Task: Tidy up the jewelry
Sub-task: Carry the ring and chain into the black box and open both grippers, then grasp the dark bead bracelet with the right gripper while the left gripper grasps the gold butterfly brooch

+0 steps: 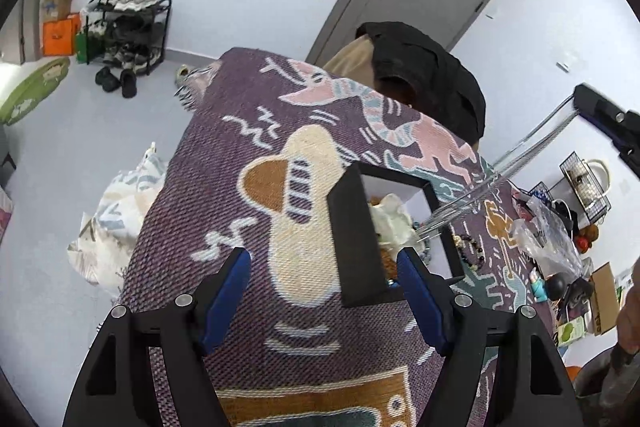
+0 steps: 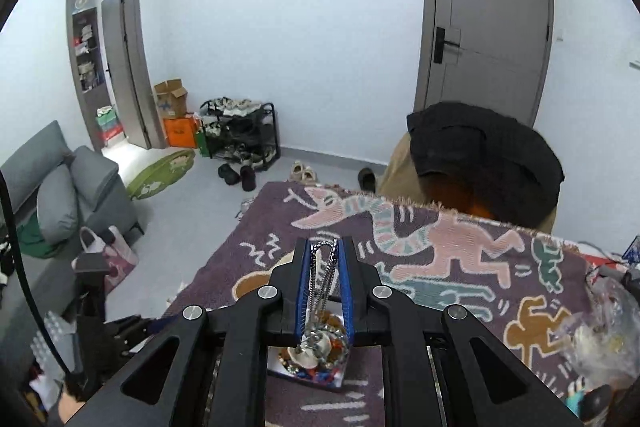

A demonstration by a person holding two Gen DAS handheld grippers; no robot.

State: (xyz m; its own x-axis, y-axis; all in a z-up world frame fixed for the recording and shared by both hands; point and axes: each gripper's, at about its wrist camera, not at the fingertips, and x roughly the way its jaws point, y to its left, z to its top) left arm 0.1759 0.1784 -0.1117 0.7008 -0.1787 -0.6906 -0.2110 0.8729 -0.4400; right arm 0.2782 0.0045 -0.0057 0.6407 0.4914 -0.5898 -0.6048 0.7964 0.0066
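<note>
A black box with a white inside holds several pieces of jewelry and stands on the purple patterned cloth. My left gripper is open, its blue pads on either side of the box's near corner without pressing it. My right gripper is nearly shut, with a silver chain necklace looped between its pads. The chain hangs down into the box below. In the left wrist view the chain runs slanting from the right gripper to the box. A dark bead bracelet lies on the cloth beside the box.
A person in a dark cap sits bent over at the table's far edge. A crumpled clear plastic bag and small clutter lie at the right end of the cloth. A shoe rack and a grey sofa stand on the floor beyond.
</note>
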